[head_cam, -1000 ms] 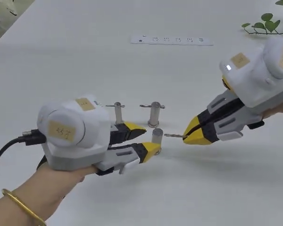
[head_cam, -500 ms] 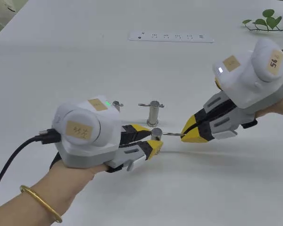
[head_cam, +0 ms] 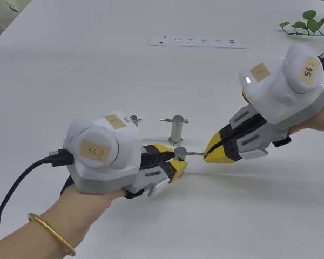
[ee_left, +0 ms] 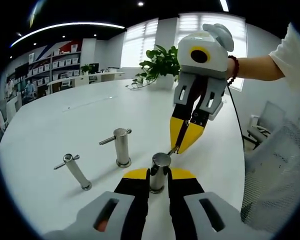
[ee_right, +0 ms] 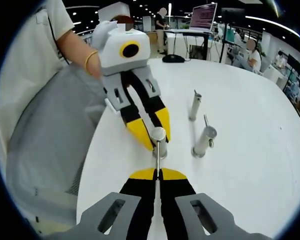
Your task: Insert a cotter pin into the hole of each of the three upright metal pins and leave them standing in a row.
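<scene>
Three upright metal pins stand on the white table. The near pin (head_cam: 180,153) sits between the jaws of my left gripper (head_cam: 175,160), which is shut on it; in the left gripper view this pin (ee_left: 160,170) stands between the yellow tips. My right gripper (head_cam: 208,156) is shut on a thin cotter pin (head_cam: 196,154), held level with its free end at the top of the near pin (ee_right: 158,136). The middle pin (head_cam: 176,128) carries a cotter pin through its head. The far pin (head_cam: 133,119), also with a cotter pin, is partly hidden behind my left gripper.
A white power strip (head_cam: 197,41) lies at the far side of the table and a green plant (head_cam: 308,24) at the far right. A black cable (head_cam: 16,181) trails from my left gripper. In the right gripper view, people and desks stand in the background.
My right gripper has moved left with the cotter pin, bringing its free end from a short gap away up to the near pin's head. My left gripper has closed in on the pin.
</scene>
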A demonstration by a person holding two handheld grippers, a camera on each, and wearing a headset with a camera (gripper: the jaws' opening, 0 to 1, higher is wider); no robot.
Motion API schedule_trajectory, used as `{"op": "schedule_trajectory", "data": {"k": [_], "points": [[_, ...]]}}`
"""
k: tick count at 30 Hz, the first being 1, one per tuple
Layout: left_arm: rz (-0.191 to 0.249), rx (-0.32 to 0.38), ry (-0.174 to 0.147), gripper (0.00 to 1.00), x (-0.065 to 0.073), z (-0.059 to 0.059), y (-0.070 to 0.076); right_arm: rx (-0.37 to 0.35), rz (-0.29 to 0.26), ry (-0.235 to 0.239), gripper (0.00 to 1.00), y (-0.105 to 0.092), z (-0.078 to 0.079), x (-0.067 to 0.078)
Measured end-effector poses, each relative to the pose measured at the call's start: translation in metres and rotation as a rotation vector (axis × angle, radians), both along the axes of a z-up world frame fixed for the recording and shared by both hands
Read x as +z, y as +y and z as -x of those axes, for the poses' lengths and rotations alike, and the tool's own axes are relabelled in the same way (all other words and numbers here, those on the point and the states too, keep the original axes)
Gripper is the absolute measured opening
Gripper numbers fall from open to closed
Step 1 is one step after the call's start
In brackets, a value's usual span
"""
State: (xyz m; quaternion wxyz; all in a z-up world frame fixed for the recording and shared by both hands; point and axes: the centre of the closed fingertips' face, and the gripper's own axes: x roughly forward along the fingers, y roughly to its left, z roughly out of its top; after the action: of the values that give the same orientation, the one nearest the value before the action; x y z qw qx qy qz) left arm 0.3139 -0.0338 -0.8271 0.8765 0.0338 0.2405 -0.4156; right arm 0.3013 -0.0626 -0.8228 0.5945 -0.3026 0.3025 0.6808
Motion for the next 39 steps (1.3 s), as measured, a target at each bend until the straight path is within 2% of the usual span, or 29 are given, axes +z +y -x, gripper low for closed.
{"op": "schedule_trajectory", "data": {"k": [5,10,20,39], "points": [[0.041,0.027,0.026,0.13,-0.002,0.0,0.001,0.001,0.008,-0.01,0.03,0.001,-0.001,0.0],[0.046,0.032,0.028,0.13,-0.002,0.0,0.001,-0.003,0.009,-0.007,0.03,0.002,0.001,0.001],[0.063,0.053,0.057,0.13,-0.006,0.0,0.0,-0.015,0.029,-0.009,0.03,0.009,0.003,0.002],[0.078,0.08,0.065,0.13,-0.009,0.0,0.0,-0.046,0.039,-0.013,0.04,0.026,0.0,-0.002]]}}
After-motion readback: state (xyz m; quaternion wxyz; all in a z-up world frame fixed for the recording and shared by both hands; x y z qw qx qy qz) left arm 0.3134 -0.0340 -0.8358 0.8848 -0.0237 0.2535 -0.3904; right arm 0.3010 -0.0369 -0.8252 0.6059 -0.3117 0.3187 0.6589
